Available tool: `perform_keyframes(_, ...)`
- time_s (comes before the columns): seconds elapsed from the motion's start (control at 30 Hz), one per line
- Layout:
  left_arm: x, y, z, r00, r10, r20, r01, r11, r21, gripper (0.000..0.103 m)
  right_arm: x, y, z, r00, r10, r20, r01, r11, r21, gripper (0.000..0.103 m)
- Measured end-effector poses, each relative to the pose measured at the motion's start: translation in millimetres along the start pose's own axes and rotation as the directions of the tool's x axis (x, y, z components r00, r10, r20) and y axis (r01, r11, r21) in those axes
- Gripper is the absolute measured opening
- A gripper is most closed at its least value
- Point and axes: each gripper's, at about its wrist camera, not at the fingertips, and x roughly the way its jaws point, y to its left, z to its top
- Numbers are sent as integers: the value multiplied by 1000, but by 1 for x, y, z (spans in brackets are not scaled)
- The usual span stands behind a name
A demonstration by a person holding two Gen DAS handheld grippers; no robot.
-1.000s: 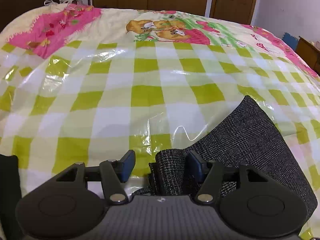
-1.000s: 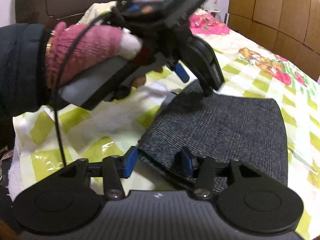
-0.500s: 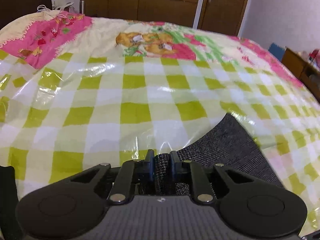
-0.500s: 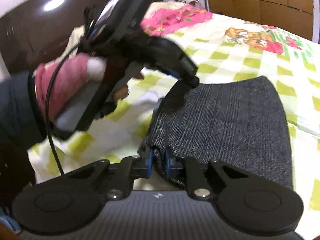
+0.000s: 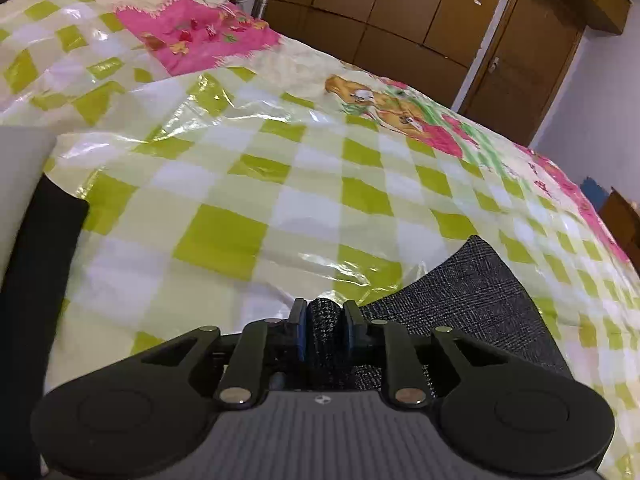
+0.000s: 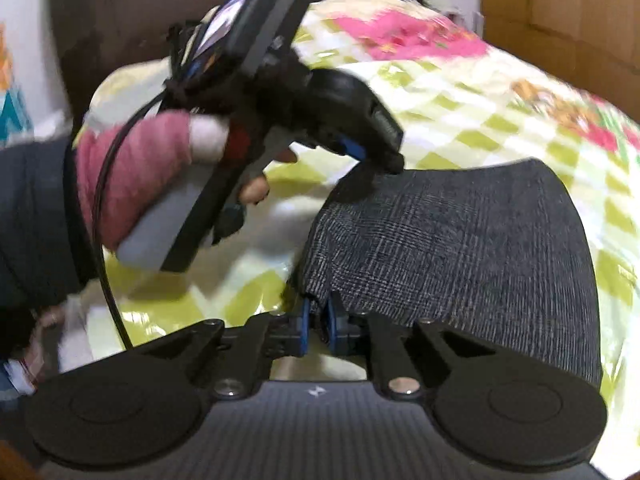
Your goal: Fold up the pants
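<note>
The dark grey checked pants (image 6: 460, 248) lie folded on the bed and are lifted at the near edge. My left gripper (image 5: 325, 320) is shut on a bunched corner of the pants (image 5: 472, 300). My right gripper (image 6: 316, 320) is shut on the other near corner. In the right wrist view the left gripper (image 6: 380, 152), held by a hand in a pink glove (image 6: 132, 184), pinches the far left corner of the cloth.
The bed has a green-and-white checked cover under clear plastic (image 5: 280, 184), with pink patches (image 5: 200, 36) toward the head. Brown wardrobe doors (image 5: 400, 20) stand behind. A dark headboard (image 6: 120, 20) is at the left.
Both grippers closed from open onto the near corners of the pants and have lifted them. The left gripper has tilted and the cloth has risen off the bed.
</note>
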Motion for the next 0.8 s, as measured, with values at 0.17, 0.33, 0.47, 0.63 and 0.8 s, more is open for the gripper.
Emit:
perform_keyframes(0.17, -11, -9, -9, 996, 76, 41, -79, 994, 72, 41, 1, -1, 9, 999, 52, -16, -52, 999, -1, 17)
perform_keyframes(0.33, -21, -11, -12, 990, 133, 55, -139, 984, 112, 49, -19, -6, 5, 998, 70, 1, -70, 997, 38, 20)
perform_keyframes(0.47, -41, -19, -13, 982, 169, 79, -179, 973, 145, 49, -47, -20, 4, 996, 74, 55, -79, 991, 111, 20)
perform_keyframes(0.63, -41, -32, -32, 970, 238, 46, -242, 934, 261, 49, -64, -28, 1, 995, 52, 85, -63, 988, 139, 24)
perform_keyframes(0.8, -65, -30, -30, 973, 226, 53, -232, 955, 185, 48, -74, -38, -5, 997, -9, 83, -7, 982, 189, 23)
